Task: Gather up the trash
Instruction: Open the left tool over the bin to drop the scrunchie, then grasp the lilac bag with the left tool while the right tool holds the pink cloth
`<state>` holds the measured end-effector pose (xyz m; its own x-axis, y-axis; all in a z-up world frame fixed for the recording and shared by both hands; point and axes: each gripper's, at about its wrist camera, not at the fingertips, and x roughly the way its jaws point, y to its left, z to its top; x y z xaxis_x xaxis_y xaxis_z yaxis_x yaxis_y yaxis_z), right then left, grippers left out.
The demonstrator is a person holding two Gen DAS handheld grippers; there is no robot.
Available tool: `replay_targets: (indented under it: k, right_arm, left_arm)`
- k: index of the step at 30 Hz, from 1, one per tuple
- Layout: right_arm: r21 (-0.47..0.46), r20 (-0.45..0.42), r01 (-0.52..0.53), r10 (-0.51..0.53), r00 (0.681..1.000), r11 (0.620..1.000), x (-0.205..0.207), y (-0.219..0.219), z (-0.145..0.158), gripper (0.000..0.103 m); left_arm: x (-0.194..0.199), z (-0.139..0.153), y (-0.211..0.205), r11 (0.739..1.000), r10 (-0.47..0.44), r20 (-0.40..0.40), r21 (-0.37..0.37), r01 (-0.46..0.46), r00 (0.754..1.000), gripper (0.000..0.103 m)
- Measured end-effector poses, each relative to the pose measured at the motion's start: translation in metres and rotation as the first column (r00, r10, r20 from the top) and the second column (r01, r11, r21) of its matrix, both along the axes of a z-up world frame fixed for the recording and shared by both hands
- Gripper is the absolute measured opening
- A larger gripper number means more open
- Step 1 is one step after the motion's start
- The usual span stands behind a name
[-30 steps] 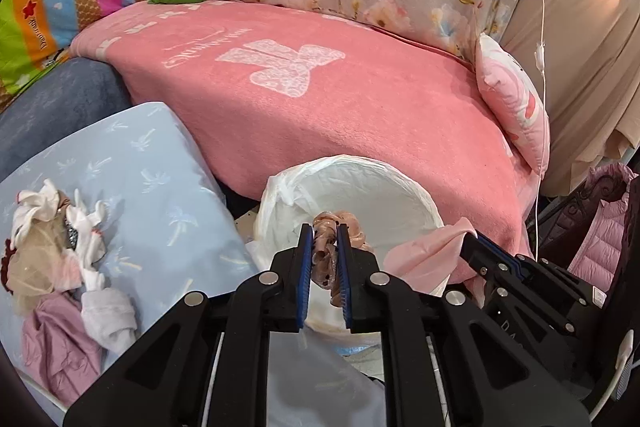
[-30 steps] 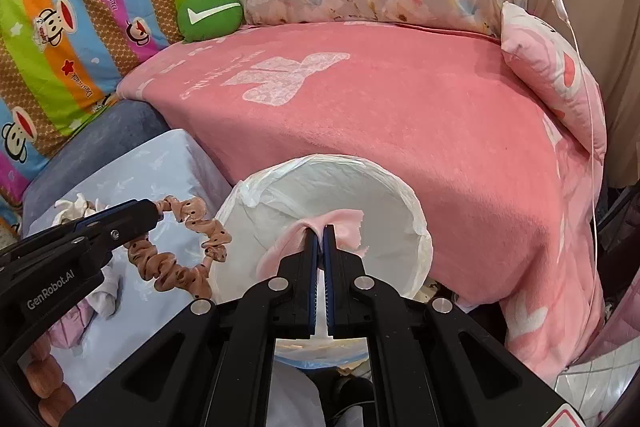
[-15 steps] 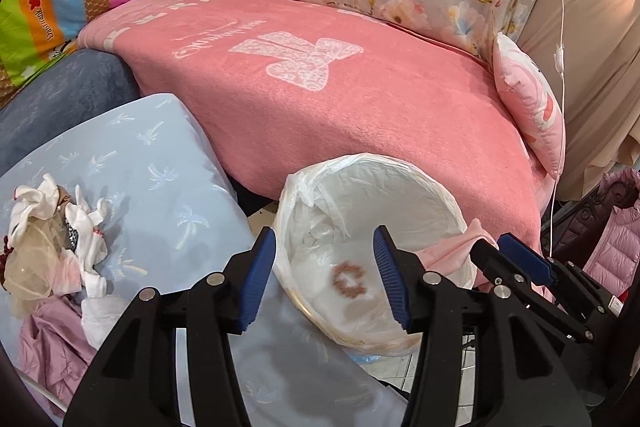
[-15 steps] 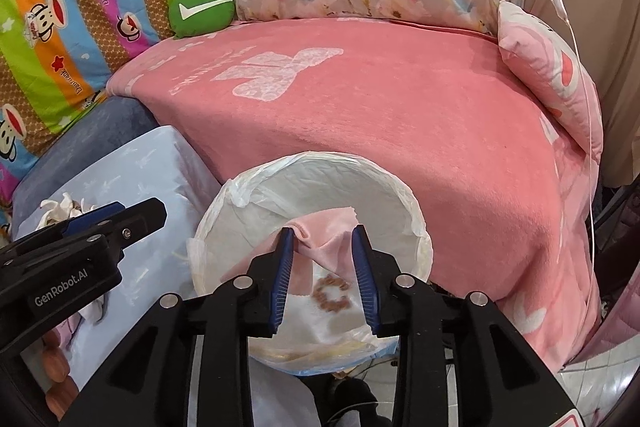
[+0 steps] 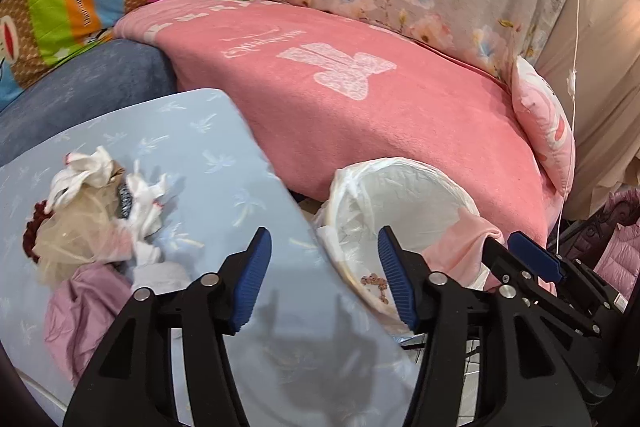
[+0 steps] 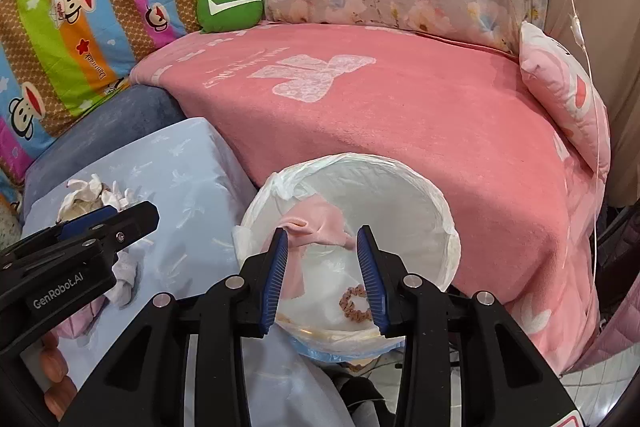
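Observation:
A white-lined bin stands between the blue-covered table and the pink sofa; it also shows in the left wrist view. A brown scrunchie lies on its bottom. A pink cloth hangs inside the bin between my right gripper's open fingers. My right gripper is open over the bin. My left gripper is open and empty over the table's edge beside the bin. A pile of crumpled trash lies on the table to the left.
A pink blanket covers the sofa behind the bin. A green cushion and a pink pillow sit on it. A pink quilted jacket hangs at the right. A cable dangles at the right.
My left gripper opened and dropped the scrunchie into the bin, then swung left over the table. My right gripper opened and let go of the pink cloth.

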<state>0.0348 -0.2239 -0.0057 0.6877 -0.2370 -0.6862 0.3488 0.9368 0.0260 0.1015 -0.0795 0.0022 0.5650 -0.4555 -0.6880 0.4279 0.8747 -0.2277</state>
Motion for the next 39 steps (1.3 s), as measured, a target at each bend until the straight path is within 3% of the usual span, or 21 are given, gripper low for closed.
replay_targets:
  k: [8,12,16,28,34,39]
  right_arm:
    - [-0.012,-0.008,-0.065,0.065,0.998,0.998,-0.001,0.042,0.004,0.038]
    - [-0.025,-0.007,-0.096,0.096,0.995,0.995,0.0,0.065,0.007,0.045]
    - [-0.033,-0.009,-0.127,0.127,0.992,0.991,0.003,0.087,0.008,0.05]
    - [-0.043,-0.037,-0.224,0.222,0.974,0.974,0.015,0.151,0.0,0.055]
    - [-0.051,-0.061,-0.262,0.259,0.964,0.964,0.025,0.178,-0.01,0.055]
    - [-0.054,-0.072,-0.273,0.269,0.96,0.96,0.032,0.187,-0.015,0.055]
  left_arm:
    - [-0.011,-0.001,0.044,0.995,0.093,0.034,0.033,-0.094,0.995,0.067]
    - [-0.013,-0.005,0.07,0.988,0.145,0.043,0.055,-0.148,0.988,0.083]
    - [-0.012,-0.012,0.097,0.977,0.199,0.035,0.072,-0.201,0.979,0.091]
    - [-0.008,-0.052,0.178,0.936,0.345,-0.066,0.099,-0.338,0.936,0.093]
    - [-0.005,-0.072,0.197,0.931,0.364,-0.13,0.083,-0.356,0.922,0.092]
    - [-0.004,-0.075,0.204,0.933,0.36,-0.139,0.061,-0.355,0.923,0.09]
